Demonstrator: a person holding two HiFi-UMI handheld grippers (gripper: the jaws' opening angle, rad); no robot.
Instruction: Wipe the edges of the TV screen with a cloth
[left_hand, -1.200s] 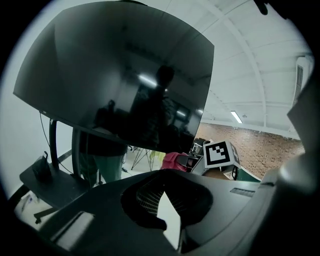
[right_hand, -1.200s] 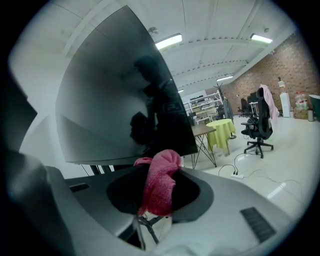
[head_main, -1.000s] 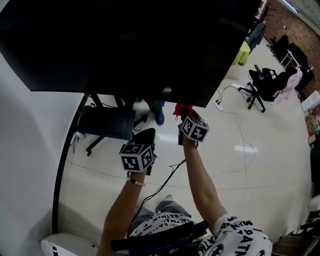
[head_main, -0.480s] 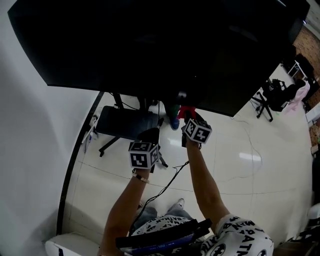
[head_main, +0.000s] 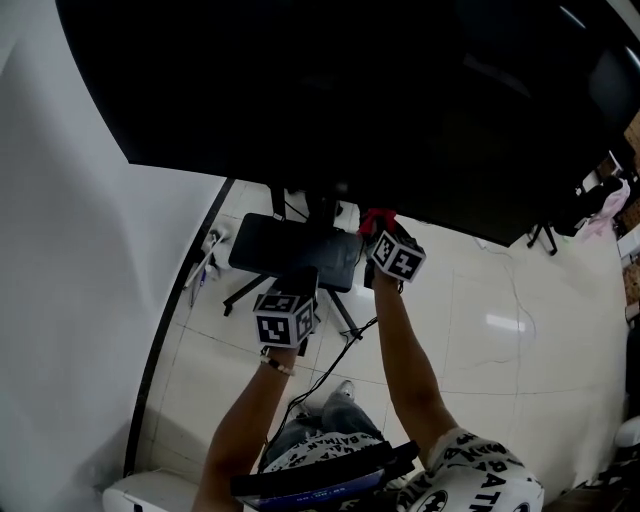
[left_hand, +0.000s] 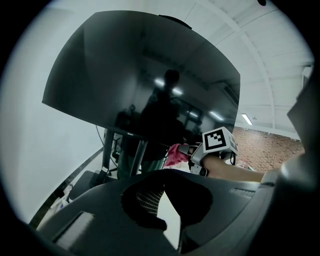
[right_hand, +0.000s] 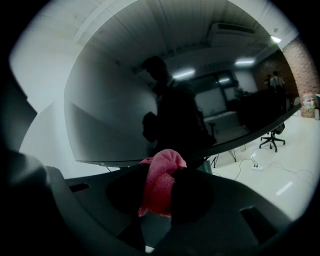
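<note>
The big black TV screen (head_main: 350, 100) fills the top of the head view, and its lower edge slopes down to the right. My right gripper (head_main: 380, 230) is shut on a pink-red cloth (head_main: 374, 217), which it holds up at that lower edge, just right of the TV stand (head_main: 322, 215). In the right gripper view the bunched cloth (right_hand: 157, 192) sits between the jaws of the right gripper (right_hand: 162, 172), with the screen (right_hand: 130, 115) right ahead. My left gripper (head_main: 298, 283) hangs lower and further left, shut on nothing. From the left gripper (left_hand: 164, 181) I see the screen (left_hand: 145, 85) and the cloth (left_hand: 175, 154).
A white wall (head_main: 80, 300) stands at the left. The stand's dark base (head_main: 290, 250) and a black cable (head_main: 335, 360) lie on the glossy floor below. An office chair (head_main: 545, 235) stands at the right, with a power strip (right_hand: 257, 168) nearby.
The right gripper and cloth have slid left along the TV's lower edge, from near its right corner toward the stand. The left gripper followed, and the head view moved closer to the wall.
</note>
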